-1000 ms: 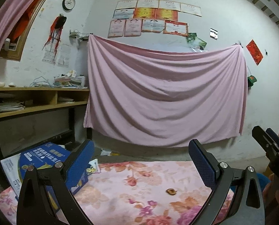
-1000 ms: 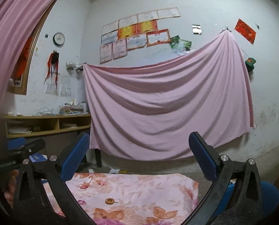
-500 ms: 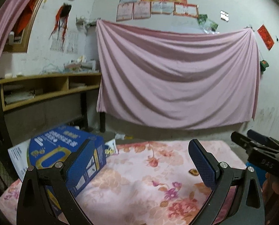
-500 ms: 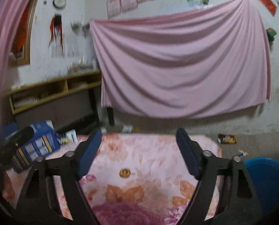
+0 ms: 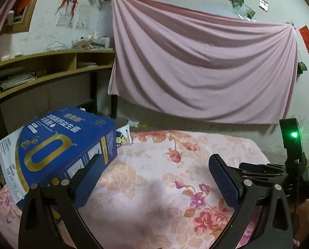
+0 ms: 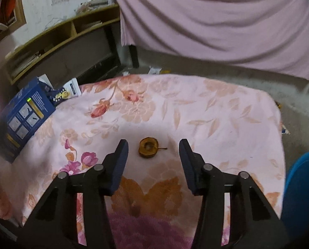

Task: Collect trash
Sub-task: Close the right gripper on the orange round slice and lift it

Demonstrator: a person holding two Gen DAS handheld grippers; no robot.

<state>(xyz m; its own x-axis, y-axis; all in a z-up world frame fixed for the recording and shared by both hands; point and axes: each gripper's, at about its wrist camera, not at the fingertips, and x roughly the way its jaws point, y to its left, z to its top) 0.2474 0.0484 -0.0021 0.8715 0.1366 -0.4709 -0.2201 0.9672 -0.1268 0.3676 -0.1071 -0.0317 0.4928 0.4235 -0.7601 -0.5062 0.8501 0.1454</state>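
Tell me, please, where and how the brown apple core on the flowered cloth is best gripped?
Grip the apple core across its round body, coming down from above. It lies flat on the flowered cloth, its thin stem pointing right, so avoid that. The right gripper already straddles it, jaws closing but not yet touching.

The counter (image 6: 216, 112) wears a pale pink cloth with peach, red and magenta flowers; the box (image 5: 57, 151) is deep blue with gold lettering; the fruit scrap (image 6: 148, 147) is brown; a plain dusty-pink sheet (image 5: 196, 62) drapes the white wall.
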